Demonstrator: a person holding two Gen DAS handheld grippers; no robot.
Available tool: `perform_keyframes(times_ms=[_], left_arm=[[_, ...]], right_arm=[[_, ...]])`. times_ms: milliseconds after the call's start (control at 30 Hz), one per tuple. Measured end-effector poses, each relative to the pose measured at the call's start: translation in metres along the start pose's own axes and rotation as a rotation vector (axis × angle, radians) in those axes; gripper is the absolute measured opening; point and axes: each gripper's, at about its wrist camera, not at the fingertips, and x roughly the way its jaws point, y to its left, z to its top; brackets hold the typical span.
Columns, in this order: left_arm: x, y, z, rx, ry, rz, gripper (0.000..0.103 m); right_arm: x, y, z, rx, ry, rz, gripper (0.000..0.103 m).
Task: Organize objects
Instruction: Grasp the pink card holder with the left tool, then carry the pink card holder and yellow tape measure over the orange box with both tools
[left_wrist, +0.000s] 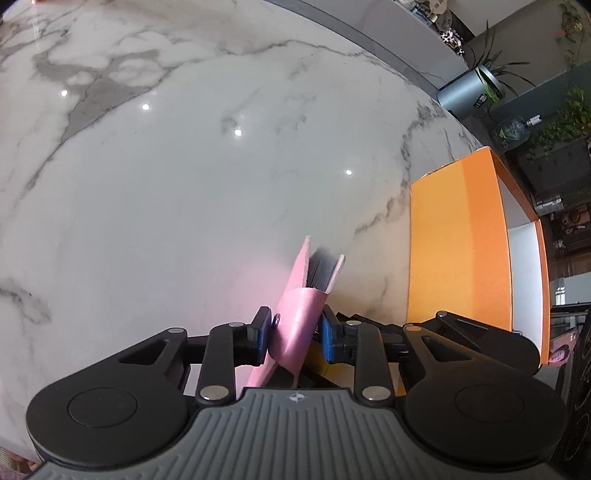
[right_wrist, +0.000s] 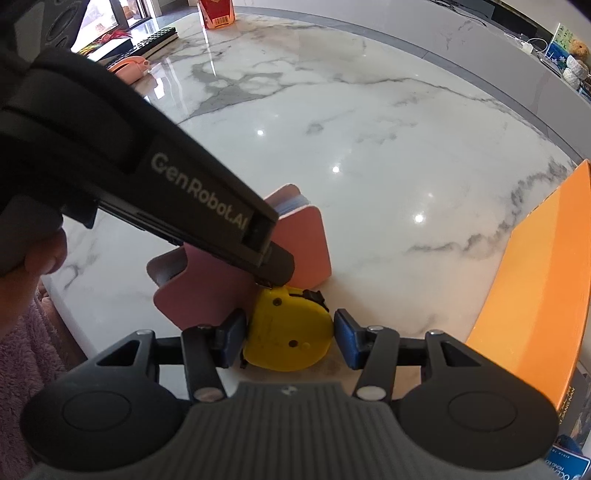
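While clamped between blue pads, pink notebook (left_wrist: 295, 325) standing tilted on white marble table (left_wrist: 184, 184) in left gripper (left_wrist: 297, 332), right gripper (right_wrist: 290, 338) spread around yellow tape measure (right_wrist: 288, 332) beside the notebook, left pad touching, right pad just clear, orange box (left_wrist: 461, 251) near table edge.

Both wrist views close, steeply down; share marble tabletop (left_wrist: 184, 184).

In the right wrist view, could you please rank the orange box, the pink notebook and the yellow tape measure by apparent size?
1. Orange box, though the frame edge crops it.
2. Pink notebook, partly hidden behind the left gripper.
3. Yellow tape measure, nearest the camera, so it looks bigger than it really is.
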Motion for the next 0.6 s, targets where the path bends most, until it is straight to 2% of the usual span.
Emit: perform_keyframes(times_ms=[267, 433, 600], left_arm=[[-0.032, -0.002, -0.007, 0.051, -0.065, 0.010, 0.027], [-0.060, -0.029, -0.013, 0.175, -0.118, 0.006, 0.027], [-0.089, -0.075, -0.019, 0.339, -0.175, -0.003, 0.027]], right_arm=[[-0.014, 0.004, -0.007, 0.000, -0.038, -0.013, 0.054], [-0.047, 0.001, -0.017, 0.048, -0.116, 0.015, 0.054], [-0.093, -0.007, -0.021, 0.081, -0.209, 0.025, 0.054]])
